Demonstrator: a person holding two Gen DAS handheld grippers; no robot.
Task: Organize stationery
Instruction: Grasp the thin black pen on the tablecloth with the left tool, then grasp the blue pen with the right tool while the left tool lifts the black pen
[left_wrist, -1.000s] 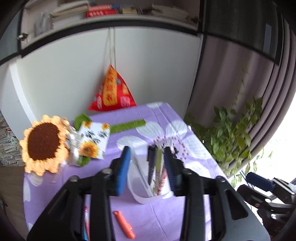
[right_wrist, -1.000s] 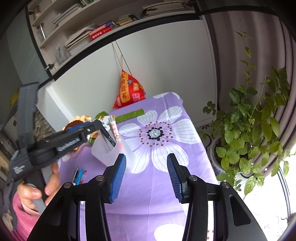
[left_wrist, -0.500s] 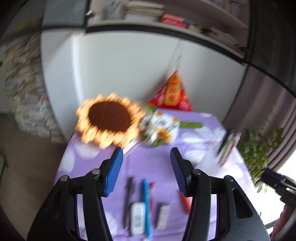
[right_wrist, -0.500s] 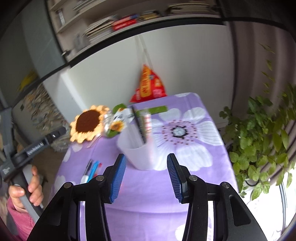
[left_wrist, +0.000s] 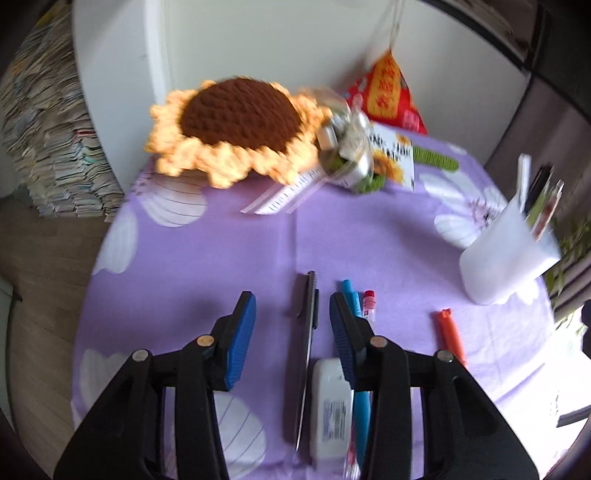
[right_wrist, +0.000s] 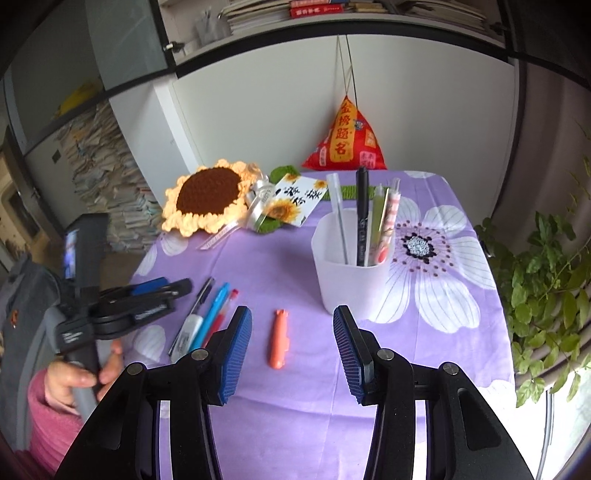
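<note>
My left gripper (left_wrist: 291, 314) is open and empty, low over a black pen (left_wrist: 308, 347) that lies between its fingers. Beside the pen lie a white eraser (left_wrist: 330, 410), a blue pen (left_wrist: 360, 398) and a red-capped pen (left_wrist: 369, 306). An orange cutter (left_wrist: 448, 336) lies further right. The white cup (left_wrist: 506, 254) holds several pens. My right gripper (right_wrist: 292, 328) is open and empty above the orange cutter (right_wrist: 279, 338), with the cup (right_wrist: 352, 273) ahead on the right. The left gripper also shows in the right wrist view (right_wrist: 162, 288).
A crocheted sunflower (right_wrist: 207, 197), a sunflower card (right_wrist: 295, 199), a green strip and a red pouch (right_wrist: 345, 138) sit at the back of the purple flowered cloth (right_wrist: 295, 406). A potted plant (right_wrist: 546, 288) stands off the right edge. Paper stacks are at the left.
My left gripper swung left away from the cup and dropped low over the loose pens. My right gripper pulled back, so the cup and cutter now lie ahead.
</note>
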